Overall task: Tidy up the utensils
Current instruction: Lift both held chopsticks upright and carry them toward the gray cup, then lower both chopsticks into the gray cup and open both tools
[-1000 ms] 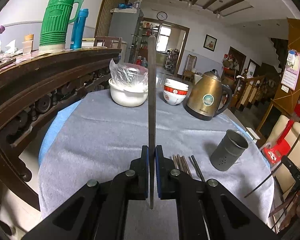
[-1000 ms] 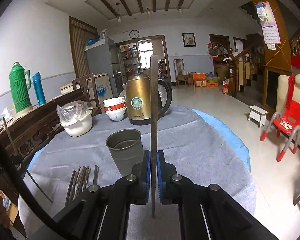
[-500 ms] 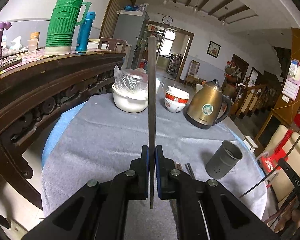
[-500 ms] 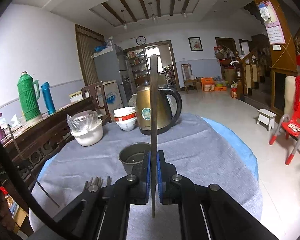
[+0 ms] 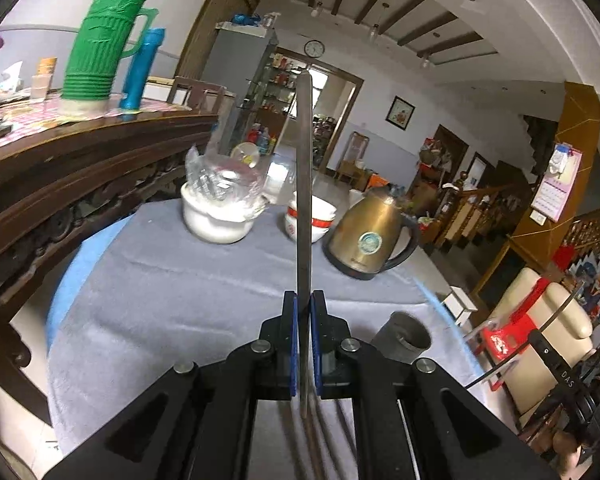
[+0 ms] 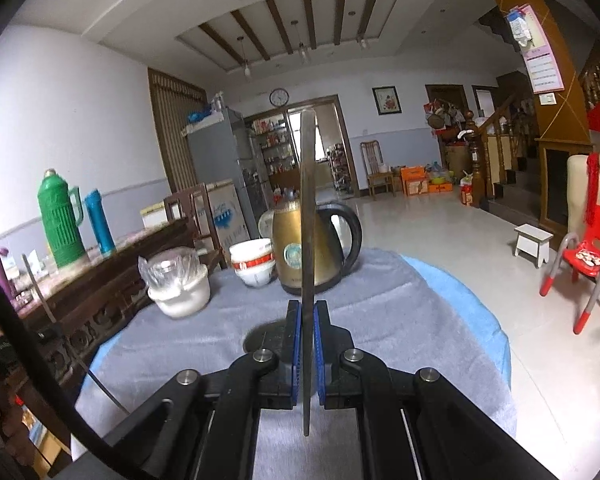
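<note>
The left gripper [image 5: 304,312] was pressed together on a thin flat metal utensil [image 5: 303,184], its blue pads [image 5: 293,344] clamping the strip from both sides. The strip stood edge-on to the camera and ran straight up past the bowls toward the doorway; which kind of utensil it was could not be told. Below the jaws its lower end hung free above the grey cloth [image 5: 172,300] on the round table. Just under it, more utensils [image 5: 320,432] lay on the cloth, largely hidden by the gripper body. To the right of the jaws a grey metal cup [image 5: 400,338] stood upright on the cloth, near the table's edge. The right gripper [image 6: 308,316] was likewise pinched shut on a second strip [image 6: 308,208], also seen edge-on and upright, crossing in front of a gold kettle [image 6: 324,244]. The rim of the cup [image 6: 266,334] showed just left of the right jaws, mostly covered by them. Farther back on the cloth sat a white pot [image 6: 182,298] with a clear plastic bag over it, and stacked bowls [image 6: 254,262] with red bands, just beside the kettle. On the wooden sideboard [image 5: 84,156] to the left stood a green flask [image 5: 100,36] and a blue one [image 5: 142,66]. In the right view, a thin utensil [image 6: 40,300] rose at the left edge, where the other gripper's dark body could be made out only dimly.
</note>
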### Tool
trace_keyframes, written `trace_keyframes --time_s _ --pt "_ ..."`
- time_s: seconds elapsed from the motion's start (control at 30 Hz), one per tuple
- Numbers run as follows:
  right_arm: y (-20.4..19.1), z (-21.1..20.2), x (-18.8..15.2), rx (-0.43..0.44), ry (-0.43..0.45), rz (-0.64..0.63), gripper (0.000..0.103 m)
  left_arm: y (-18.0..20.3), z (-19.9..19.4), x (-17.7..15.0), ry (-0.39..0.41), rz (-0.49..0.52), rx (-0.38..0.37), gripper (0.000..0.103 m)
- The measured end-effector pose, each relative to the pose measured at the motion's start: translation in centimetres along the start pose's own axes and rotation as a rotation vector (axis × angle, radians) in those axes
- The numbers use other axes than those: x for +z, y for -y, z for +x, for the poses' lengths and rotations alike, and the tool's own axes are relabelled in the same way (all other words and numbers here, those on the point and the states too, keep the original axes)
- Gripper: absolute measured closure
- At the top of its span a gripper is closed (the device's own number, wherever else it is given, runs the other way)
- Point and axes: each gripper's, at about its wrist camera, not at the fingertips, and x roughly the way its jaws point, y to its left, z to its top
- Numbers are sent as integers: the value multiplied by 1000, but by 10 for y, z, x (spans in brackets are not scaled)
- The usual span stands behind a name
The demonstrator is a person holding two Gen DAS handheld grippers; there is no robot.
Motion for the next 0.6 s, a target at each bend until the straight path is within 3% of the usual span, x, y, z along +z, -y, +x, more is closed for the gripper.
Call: trace_keyframes --time_s 0.37,0.6 --pt "-11 24 45 87 89 -4 97 66 47 45 25 1 -158 97" --pt "-9 68 46 88 66 23 97 106 107 45 -53 34 -194 97"
